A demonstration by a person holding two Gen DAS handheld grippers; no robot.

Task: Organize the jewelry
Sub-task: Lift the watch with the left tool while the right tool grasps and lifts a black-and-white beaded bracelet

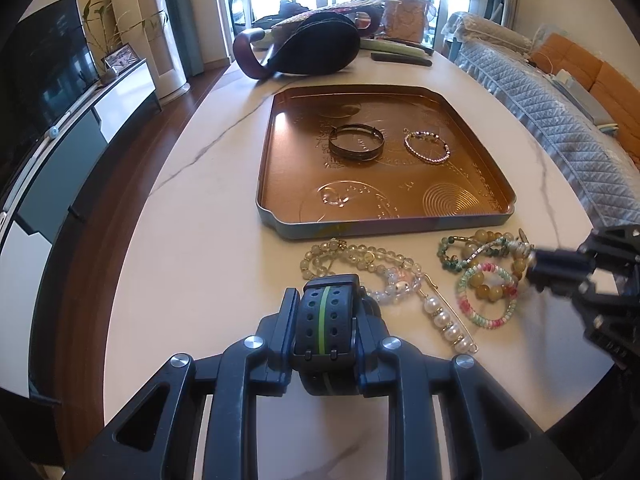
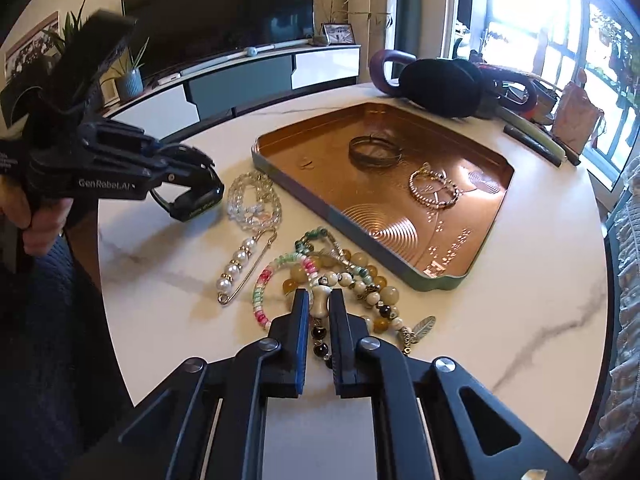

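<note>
- Living room, strong window glare; white marbled surface [image 2: 500,280] bearing a copper tray [image 1: 280,160] and loose jewelry in front of its near rim.
- In tray already: dark metal bangle [image 1: 356,145] and small beaded bracelet [image 1: 426,146], lying apart.
- Left tongs [image 1: 326,320] clenched on a black watch [image 1: 326,312] with green stripe, gripped across the strap, carried above the surface short of the tray.
- Right tongs [image 2: 319,300] nearly closed, straddling a cream bone-shaped bead [image 2: 321,300] of a mixed bead strand; actual pinch not confirmed, possibly only touching.
- Awaiting sorting on the surface: clear bead necklace [image 2: 252,196], pearl pin [image 2: 240,260], pink-and-green bead bracelet [image 2: 276,280], amber bead bracelet [image 2: 380,284], the last two tangled with the strand.
- Handling judgement: strands light, limp and likely to drag tangled neighbours along; round beads slippery between flat pads. Best taken on a single large bead or across the cord, then lifted slowly to let the others fall free.
- Pearl pin stiff, thin wire; hold at the pearl row.
</note>
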